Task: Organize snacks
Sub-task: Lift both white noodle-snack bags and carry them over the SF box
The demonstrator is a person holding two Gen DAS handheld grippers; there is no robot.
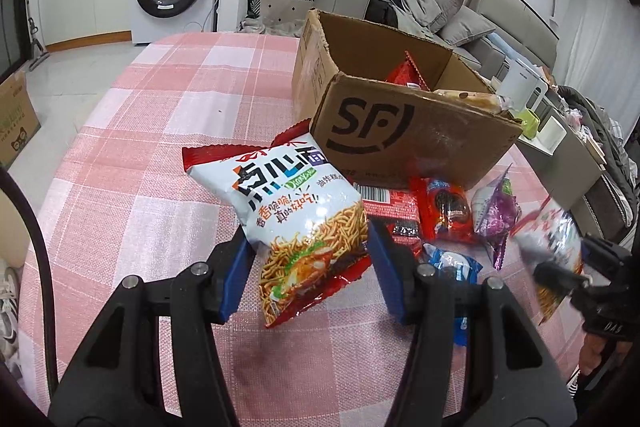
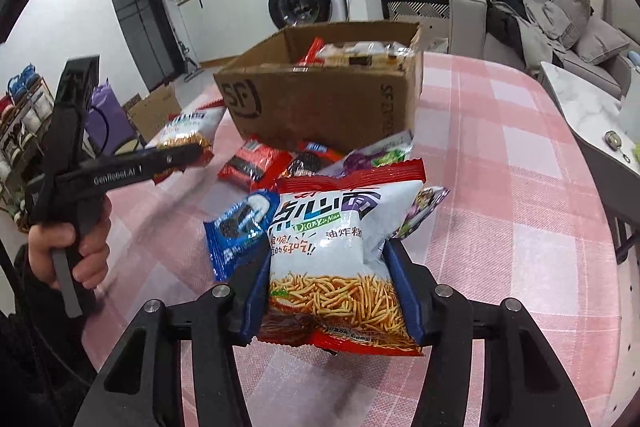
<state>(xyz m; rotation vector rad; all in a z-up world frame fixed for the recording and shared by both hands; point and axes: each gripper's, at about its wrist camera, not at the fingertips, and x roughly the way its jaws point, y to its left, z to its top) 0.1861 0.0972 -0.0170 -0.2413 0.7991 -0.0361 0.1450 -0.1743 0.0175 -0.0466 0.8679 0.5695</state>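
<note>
Left wrist view: the left gripper (image 1: 310, 261) clamped a noodle snack bag (image 1: 296, 211) above the pink checked tablecloth (image 1: 140, 155), near the cardboard box (image 1: 400, 143).
Right wrist view: the right gripper (image 2: 326, 287) pinched a second noodle bag (image 2: 340, 251) between both pads; loose snack packets (image 2: 256, 163) lay before the box.

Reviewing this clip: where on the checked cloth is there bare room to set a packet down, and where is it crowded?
Bare cloth lies left of the cardboard box toward the washing-machine side, and right of it toward the marble side table. The strip in front of the box is crowded with loose packets.
</note>
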